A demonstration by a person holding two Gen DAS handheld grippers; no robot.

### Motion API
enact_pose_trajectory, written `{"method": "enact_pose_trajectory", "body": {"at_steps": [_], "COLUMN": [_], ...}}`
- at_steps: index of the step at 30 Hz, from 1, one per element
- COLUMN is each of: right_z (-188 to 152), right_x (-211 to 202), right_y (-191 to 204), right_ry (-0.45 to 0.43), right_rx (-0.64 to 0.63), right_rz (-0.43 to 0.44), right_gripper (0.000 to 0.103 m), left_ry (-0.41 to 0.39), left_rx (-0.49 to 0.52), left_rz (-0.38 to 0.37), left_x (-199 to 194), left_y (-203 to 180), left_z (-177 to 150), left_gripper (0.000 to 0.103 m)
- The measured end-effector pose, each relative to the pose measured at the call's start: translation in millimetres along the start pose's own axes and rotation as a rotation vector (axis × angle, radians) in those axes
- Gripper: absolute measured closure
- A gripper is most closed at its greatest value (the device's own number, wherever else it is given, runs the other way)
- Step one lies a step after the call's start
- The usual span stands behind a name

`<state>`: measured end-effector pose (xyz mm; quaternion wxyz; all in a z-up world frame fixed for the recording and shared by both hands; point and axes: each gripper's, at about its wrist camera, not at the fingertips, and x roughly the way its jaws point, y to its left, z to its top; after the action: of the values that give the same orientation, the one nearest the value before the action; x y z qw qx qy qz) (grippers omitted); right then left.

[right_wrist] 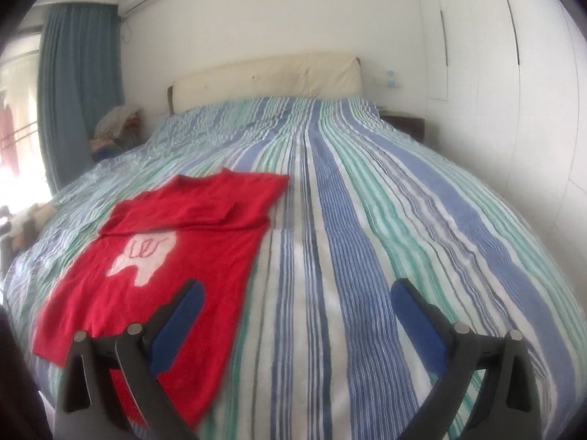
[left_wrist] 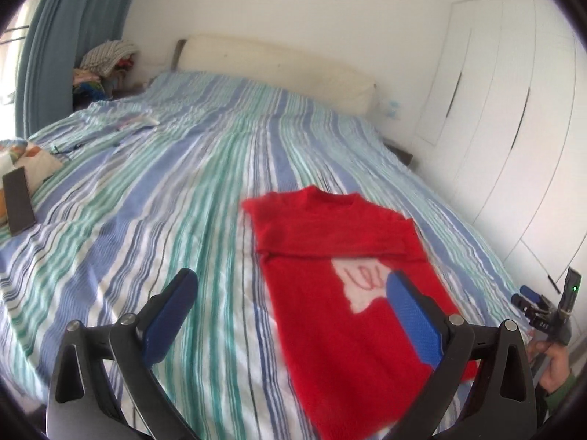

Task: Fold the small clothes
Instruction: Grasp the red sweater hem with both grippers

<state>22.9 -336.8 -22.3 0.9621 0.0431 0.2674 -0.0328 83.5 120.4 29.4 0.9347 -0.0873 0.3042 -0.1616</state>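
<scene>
Both grippers hang spread wide with nothing between their blue pads: the left gripper (left_wrist: 293,315) above the striped bedspread (left_wrist: 154,220), the right gripper (right_wrist: 297,326) likewise, a hand (left_wrist: 555,363) in a green sleeve holding its grip at the edge of the left view. One red sweater (left_wrist: 352,293) lies flat on the bed, its sleeves folded across the chest above a single white patch (left_wrist: 361,282) with red scribbles. It sits ahead and to the right of the left gripper, whose right finger overlaps it in view, and ahead and to the left of the right gripper. Farther left rest one dark phone (left_wrist: 18,200) and a patterned cushion (left_wrist: 29,159). Beyond stand one cream headboard (right_wrist: 268,77), one blue curtain (right_wrist: 79,84), and white wardrobe doors (left_wrist: 513,110).
</scene>
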Motion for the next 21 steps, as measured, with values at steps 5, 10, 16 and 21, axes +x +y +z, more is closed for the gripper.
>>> {"method": "enact_pose_trajectory", "body": {"at_steps": [5, 10, 16, 21], "right_z": [4, -43, -76, -83], "right_x": [-29, -17, 6, 20], "right_y": [17, 32, 37, 42], "right_ry": [0.107, 0.308, 0.403, 0.464], "right_rx": [-0.095, 0.008, 0.137, 0.151], "right_rz": [0.133, 0.305, 0.383, 0.408], "right_gripper": [0.003, 0.003, 0.022, 0.029], "left_ry": [0.286, 0.403, 0.411, 0.415], "left_rx": [0.001, -0.116, -0.058, -0.07], "left_rz": [-0.044, -0.105, -0.127, -0.136], "left_x": [44, 56, 49, 50], "left_y": [-15, -20, -31, -28], "left_z": [-67, -116, -129, -134], "left_gripper": [0.002, 0.005, 0.009, 0.015]}}
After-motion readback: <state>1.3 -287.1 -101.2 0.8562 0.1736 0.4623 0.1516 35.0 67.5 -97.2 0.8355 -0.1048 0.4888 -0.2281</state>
